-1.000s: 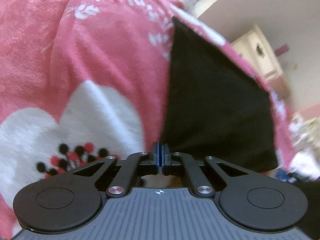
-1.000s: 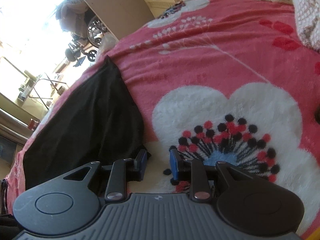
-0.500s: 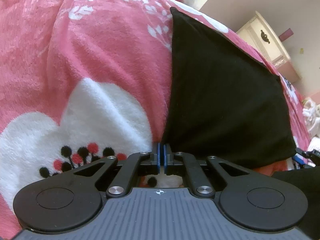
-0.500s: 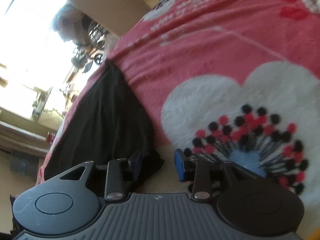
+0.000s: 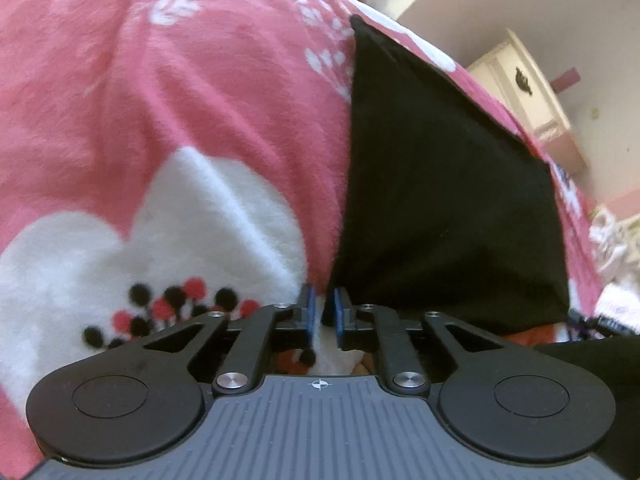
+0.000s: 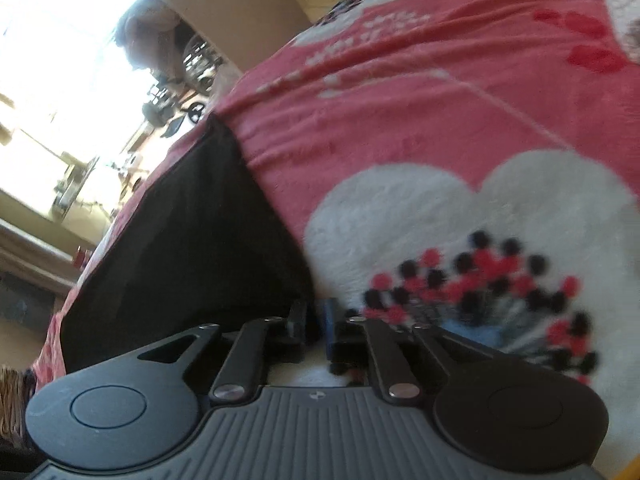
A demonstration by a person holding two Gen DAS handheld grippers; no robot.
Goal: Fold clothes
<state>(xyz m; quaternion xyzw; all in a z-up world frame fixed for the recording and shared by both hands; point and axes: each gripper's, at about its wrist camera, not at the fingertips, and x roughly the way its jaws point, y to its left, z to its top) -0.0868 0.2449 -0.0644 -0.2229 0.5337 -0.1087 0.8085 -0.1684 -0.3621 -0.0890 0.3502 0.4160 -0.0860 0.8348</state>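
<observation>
A folded black garment lies flat on the pink flowered blanket. My left gripper sits low at the garment's near left corner, open by a narrow gap with white blanket showing between the blue pads. In the right wrist view the same black garment lies to the left. My right gripper rests at its near right corner with a small gap between the fingers. The corner touches the left finger. Nothing shows clearly between the pads; that frame is blurred.
A cream bedside cabinet stands beyond the bed by the wall. Pale laundry lies at the right edge. A bright window and cluttered shelves lie past the bed's far side. Wide pink blanket stretches right of the garment.
My left gripper, shut before, has opened slightly. My right gripper's fingers have drawn much closer together at the garment's corner, and its view has swung a little.
</observation>
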